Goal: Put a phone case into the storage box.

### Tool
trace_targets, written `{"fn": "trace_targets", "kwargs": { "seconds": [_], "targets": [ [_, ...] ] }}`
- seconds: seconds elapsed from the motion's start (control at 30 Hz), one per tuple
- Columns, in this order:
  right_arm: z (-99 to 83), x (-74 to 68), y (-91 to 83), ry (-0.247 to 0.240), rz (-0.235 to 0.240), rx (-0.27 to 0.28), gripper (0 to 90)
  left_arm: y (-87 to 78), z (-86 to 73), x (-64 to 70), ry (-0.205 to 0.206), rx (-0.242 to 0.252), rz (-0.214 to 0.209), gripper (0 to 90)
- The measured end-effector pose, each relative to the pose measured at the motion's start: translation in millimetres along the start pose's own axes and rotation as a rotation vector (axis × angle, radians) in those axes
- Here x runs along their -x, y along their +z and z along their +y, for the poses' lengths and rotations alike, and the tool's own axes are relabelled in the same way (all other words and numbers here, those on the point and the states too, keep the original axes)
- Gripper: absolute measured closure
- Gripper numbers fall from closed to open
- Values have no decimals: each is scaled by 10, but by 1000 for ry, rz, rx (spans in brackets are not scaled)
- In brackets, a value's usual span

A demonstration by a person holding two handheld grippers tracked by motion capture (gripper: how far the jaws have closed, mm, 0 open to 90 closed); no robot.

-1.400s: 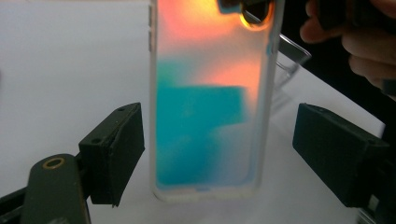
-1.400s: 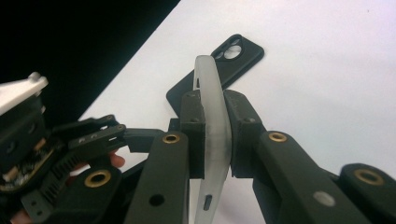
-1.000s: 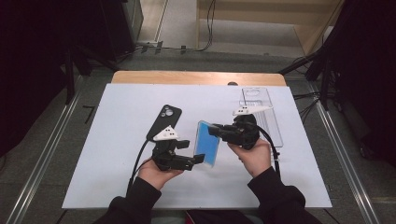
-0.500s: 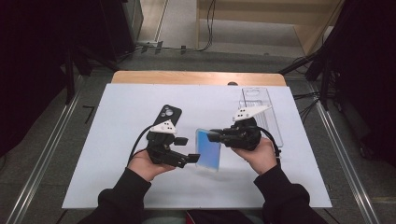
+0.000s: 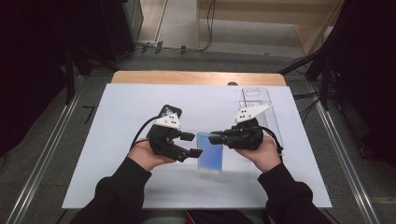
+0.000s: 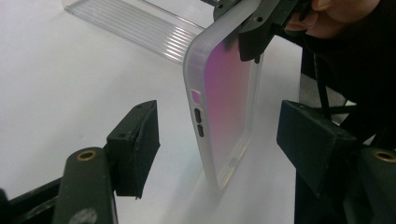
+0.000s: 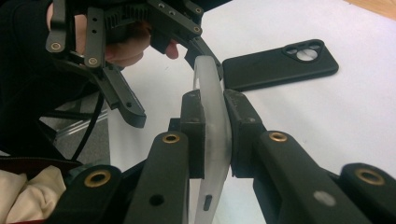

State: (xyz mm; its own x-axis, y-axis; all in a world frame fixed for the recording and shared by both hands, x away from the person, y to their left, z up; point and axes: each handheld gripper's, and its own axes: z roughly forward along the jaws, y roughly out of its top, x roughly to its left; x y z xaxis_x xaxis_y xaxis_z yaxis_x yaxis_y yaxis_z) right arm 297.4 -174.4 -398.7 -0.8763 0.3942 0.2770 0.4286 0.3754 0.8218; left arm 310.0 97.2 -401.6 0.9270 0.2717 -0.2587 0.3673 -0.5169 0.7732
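We hold the case [image 5: 209,158] in the right tool [image 5: 215,137], jaws clamped on one edge, so it hangs tilted just above the bench [image 5: 116,107]; our left tool [image 5: 196,151] stands wide, one jaw on each side of the case but touching neither. The pinch is narrow and sits on a thin rim; if we close the left tool off-centre, the soft case may twist, bow or slip out and drop flat; a hard squeeze could buckle its walls. The phone [image 5: 169,112] lies behind the case, beyond the left tool; the clear box [image 5: 256,100] lies behind the case too, beyond the right tool; a careless swing could knock either.
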Motion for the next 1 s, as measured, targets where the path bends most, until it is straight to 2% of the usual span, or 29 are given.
{"fn": "trace_targets", "kwargs": {
  "seconds": [0.07, 0.3, 0.37, 0.43, 0.57, 0.6, 0.63, 0.67, 0.73, 0.83, 1.0],
  "targets": [
    [1, 5, 4, -6, 15, -2, 768, -15, 12, -22, -9, 13, -22, 337],
    [18, -33, 16, -57, 49, -14, 768, -42, 55, -80, -35, 19, -49, 389],
    [21, -45, 23, -63, 59, -14, 768, -48, 64, -90, -57, 29, -67, 400],
    [21, -45, 32, -71, 68, -14, 768, -59, 65, -86, -46, 44, -74, 456],
    [21, -55, 49, -74, 90, -21, 768, -60, 69, -81, -37, 36, -81, 546],
    [22, -55, 53, -78, 95, -21, 768, -64, 73, -79, -41, 27, -73, 590],
    [22, -56, 55, -78, 99, -20, 768, -68, 77, -80, -51, 16, -88, 651],
    [23, -54, 58, -81, 102, -19, 768, -71, 75, -76, -41, 23, -84, 690],
    [19, -49, 62, -72, 109, -14, 767, -80, 72, -67, -24, 28, -107, 768],
    [13, -29, 61, -64, 135, -9, 767, -82, 67, -63, 2, 28, -125, 793],
    [9, -21, 64, -58, 148, -17, 766, -73, 63, -67, -3, 14, -137, 804]
  ]
}}
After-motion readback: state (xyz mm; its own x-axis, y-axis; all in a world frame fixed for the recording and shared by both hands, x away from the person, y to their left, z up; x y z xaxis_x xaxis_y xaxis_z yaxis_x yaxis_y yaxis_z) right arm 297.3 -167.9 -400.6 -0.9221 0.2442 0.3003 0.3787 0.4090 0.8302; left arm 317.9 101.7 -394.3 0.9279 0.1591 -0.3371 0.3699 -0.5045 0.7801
